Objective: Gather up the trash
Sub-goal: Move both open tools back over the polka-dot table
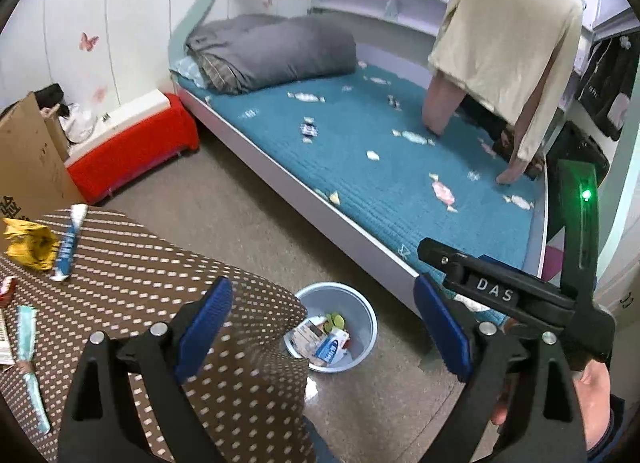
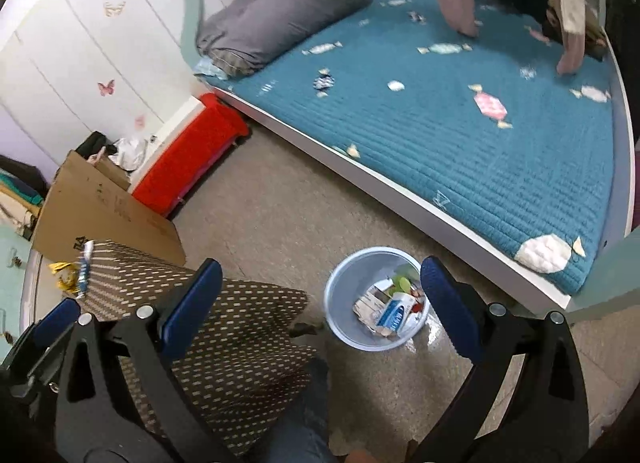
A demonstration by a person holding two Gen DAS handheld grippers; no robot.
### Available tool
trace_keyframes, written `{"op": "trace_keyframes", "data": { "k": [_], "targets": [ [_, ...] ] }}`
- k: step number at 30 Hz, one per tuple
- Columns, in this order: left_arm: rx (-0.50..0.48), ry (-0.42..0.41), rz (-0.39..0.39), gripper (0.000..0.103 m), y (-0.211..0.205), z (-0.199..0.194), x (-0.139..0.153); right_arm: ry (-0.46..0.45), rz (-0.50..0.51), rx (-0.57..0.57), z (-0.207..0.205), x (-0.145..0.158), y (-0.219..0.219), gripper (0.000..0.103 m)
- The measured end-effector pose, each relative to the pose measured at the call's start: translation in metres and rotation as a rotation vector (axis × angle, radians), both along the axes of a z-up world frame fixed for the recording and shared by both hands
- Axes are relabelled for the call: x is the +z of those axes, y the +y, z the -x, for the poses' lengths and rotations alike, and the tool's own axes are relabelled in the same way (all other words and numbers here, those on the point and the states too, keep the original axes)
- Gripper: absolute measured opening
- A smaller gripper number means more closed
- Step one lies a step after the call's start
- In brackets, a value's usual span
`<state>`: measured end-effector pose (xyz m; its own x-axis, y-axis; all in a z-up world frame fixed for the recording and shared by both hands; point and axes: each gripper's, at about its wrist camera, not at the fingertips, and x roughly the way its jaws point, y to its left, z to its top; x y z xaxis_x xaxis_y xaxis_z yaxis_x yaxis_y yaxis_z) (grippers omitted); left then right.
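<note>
Both grippers fill the bottom of their frames: the left gripper (image 1: 320, 327) and the right gripper (image 2: 320, 303) each hold their blue-padded jaws wide apart, gripping nothing. Between each pair, lower centre, a pale blue bin (image 1: 362, 305) (image 2: 340, 283) holds wrappers. More wrappers (image 1: 66, 241) lie on the dotted brown tablecloth (image 1: 160, 263) at left.

We see open grey-brown floor (image 2: 288, 199) between the white-framed bed with its teal quilt (image 2: 480, 167) and the brown dotted tablecloth's table (image 2: 240, 323). The pale blue round plastic bin (image 2: 340, 327) stands on that floor beside the table's corner, its mouth uncovered. A flat cardboard box (image 2: 100, 215) and red-covered bench (image 2: 188, 159) close off the far left.
</note>
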<state>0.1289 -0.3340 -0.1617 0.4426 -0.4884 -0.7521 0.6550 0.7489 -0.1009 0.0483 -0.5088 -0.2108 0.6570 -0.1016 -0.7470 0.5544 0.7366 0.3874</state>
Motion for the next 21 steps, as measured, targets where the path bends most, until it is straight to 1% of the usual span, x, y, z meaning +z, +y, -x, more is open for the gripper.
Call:
{"op": "trace_keyframes", "data": {
  "k": [3, 6, 10, 16, 21],
  "targets": [
    [0.013, -0.026, 0.017, 0.09, 0.022, 0.008, 0.015, -0.028, 0.029, 0.037, -0.001, 0.021, 0.021, 0.097],
    [0.027, -0.073, 0.019, 0.091, 0.047, 0.017, 0.029, -0.058, 0.051, 0.09, -0.004, 0.04, 0.045, 0.097],
    [0.083, -0.118, 0.044, 0.092, 0.089, 0.024, 0.045, -0.087, 0.076, 0.156, -0.013, 0.06, 0.081, 0.097],
    [0.191, -0.152, 0.059, 0.092, 0.15, 0.026, 0.054, -0.115, 0.109, 0.256, -0.028, 0.076, 0.137, 0.097],
    [0.293, -0.174, 0.064, 0.092, 0.199, 0.023, 0.059, -0.117, 0.139, 0.329, -0.043, 0.084, 0.179, 0.097]
  ]
}}
